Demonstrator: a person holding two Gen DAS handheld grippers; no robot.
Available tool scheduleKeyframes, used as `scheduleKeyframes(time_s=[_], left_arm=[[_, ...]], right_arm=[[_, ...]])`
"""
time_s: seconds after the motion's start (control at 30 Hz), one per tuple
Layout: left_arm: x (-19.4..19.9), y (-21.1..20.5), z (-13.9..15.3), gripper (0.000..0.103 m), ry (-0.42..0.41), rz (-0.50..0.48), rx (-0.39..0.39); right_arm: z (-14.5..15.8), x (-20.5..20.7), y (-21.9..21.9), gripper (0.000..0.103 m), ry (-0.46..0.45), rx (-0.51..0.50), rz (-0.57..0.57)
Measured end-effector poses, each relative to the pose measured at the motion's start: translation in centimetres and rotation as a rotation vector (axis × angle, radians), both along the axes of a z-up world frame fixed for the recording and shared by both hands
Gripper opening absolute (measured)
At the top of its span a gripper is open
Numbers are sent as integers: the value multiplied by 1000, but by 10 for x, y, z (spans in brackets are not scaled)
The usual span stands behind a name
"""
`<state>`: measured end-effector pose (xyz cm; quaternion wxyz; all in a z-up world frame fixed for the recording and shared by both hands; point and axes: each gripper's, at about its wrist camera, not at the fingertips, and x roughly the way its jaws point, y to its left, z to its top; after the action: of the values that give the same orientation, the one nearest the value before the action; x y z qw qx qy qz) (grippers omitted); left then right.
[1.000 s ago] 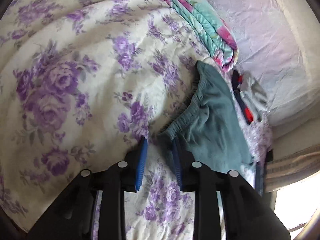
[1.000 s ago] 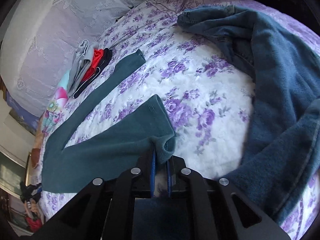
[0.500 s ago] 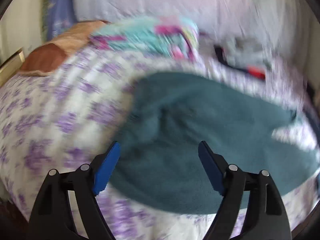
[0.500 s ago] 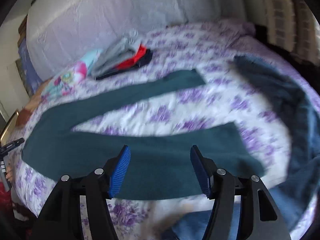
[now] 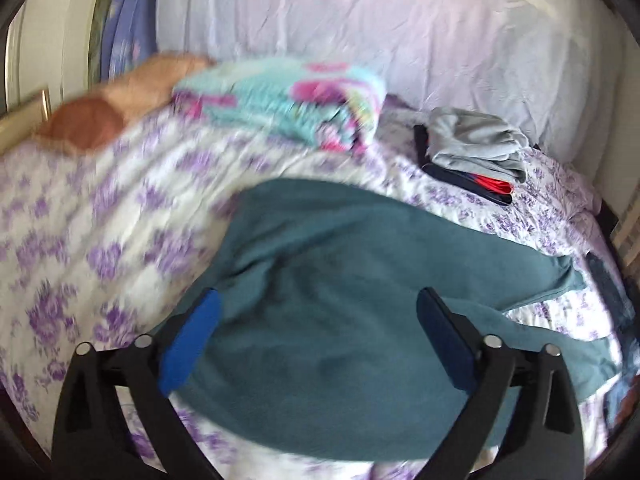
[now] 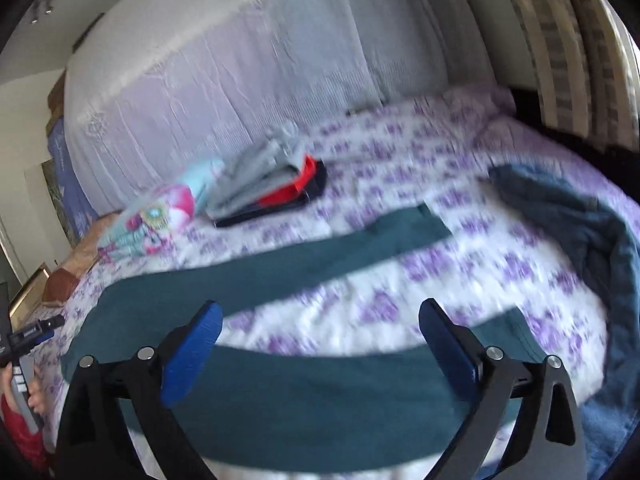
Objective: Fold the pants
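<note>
The teal pants lie spread flat on the purple-flowered bed cover, waist end near the left wrist camera, legs running off to the right. In the right wrist view the two pant legs lie apart in a V. My left gripper is open and empty, raised above the waist part. My right gripper is open and empty above the nearer leg. The left gripper also shows at the left edge of the right wrist view.
A pile of folded clothes, grey on red and dark, lies near the white headboard. A turquoise and pink folded blanket lies beside it. Blue jeans lie at the right side of the bed.
Both grippers have let go of the teal pants and opened wide. Both have lifted and pulled back from the cloth, which now lies spread on the bed.
</note>
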<state>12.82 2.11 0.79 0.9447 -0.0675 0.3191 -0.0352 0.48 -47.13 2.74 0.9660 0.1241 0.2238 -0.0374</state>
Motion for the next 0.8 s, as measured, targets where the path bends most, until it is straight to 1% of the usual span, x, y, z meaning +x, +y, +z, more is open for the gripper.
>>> scheduleKeyframes(time_s=[0.03,0.07,0.13,0.17,0.23,0.3,0.37,0.43,0.47,0.53,0.63,0.67,0.7,0.73,0.8], left_arm=[[-2,-11,-4,98,-2,-7,15],[-1,-22,-11,98,13,-28,13],[-7,-39,-25,98,50,-75,-20],[-10,-47,-32,98,70,-92,-34],[-18,-57,-40,98,81,-116,-30],[-26,-62,-42,98,61,-119,8],[-32,-58,-38,98,23,-84,78],[-30,-44,-35,98,20,-39,100],[-27,-32,-34,98,38,-17,94],[-21,-9,-34,98,78,16,46],[-6,27,-32,98,117,58,-76],[3,38,-30,98,125,68,-114],[10,45,-29,98,131,75,-128],[19,53,-27,98,138,87,-135],[40,67,-23,98,146,115,-127]], right_arm=[[-3,2,7,99,-7,-9,-5],[-8,5,16,99,-2,-10,-8],[-23,9,31,99,31,5,-3],[-31,9,39,99,54,10,18],[-37,6,53,99,86,-12,82],[-39,2,62,99,88,-67,112],[-36,-7,63,99,66,-124,91],[-30,-10,58,99,61,-119,66],[-27,-11,54,99,64,-90,73],[-19,-4,47,99,73,5,142],[-10,19,51,99,108,95,250],[-9,27,57,99,119,102,274],[-8,34,64,99,126,101,293],[-7,45,74,99,134,90,322],[-9,60,93,99,141,60,366]])
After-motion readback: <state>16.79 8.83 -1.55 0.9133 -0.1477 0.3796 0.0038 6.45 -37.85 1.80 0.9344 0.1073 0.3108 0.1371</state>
